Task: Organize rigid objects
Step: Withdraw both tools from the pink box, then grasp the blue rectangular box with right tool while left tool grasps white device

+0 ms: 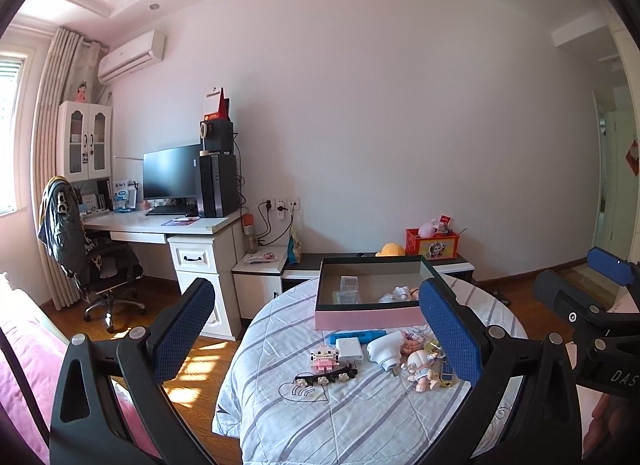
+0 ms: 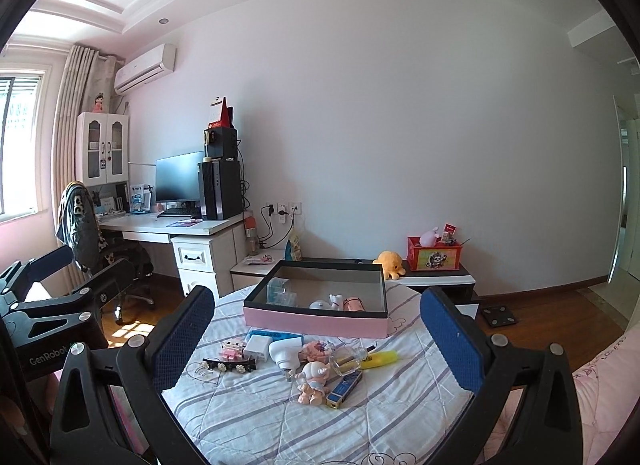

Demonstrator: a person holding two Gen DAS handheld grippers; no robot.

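Note:
A pink box (image 1: 368,315) (image 2: 316,321) with a dark inner wall stands on the striped round table (image 1: 328,417) (image 2: 280,417); a clear case and small figures lie inside. In front of it lie a blue case (image 1: 354,335), a white charger (image 1: 349,349) (image 2: 256,347), a white thermometer (image 1: 384,349) (image 2: 284,353), a pink brick figure (image 1: 324,359) (image 2: 231,347), a black hair clip (image 1: 326,377) (image 2: 228,365), a baby doll (image 1: 422,365) (image 2: 314,379), a glass bottle (image 2: 348,359), a yellow tube (image 2: 380,359) and a blue lipstick box (image 2: 344,387). My left gripper (image 1: 320,341) and right gripper (image 2: 320,345) are open, empty, held above the table's near side.
A desk (image 1: 160,225) with monitor and computer tower stands left, an office chair (image 1: 100,265) beside it. A low cabinet (image 2: 432,277) behind the table carries a red toy box (image 2: 434,255) and a yellow plush (image 2: 388,263). A pink bed (image 2: 600,405) lies right.

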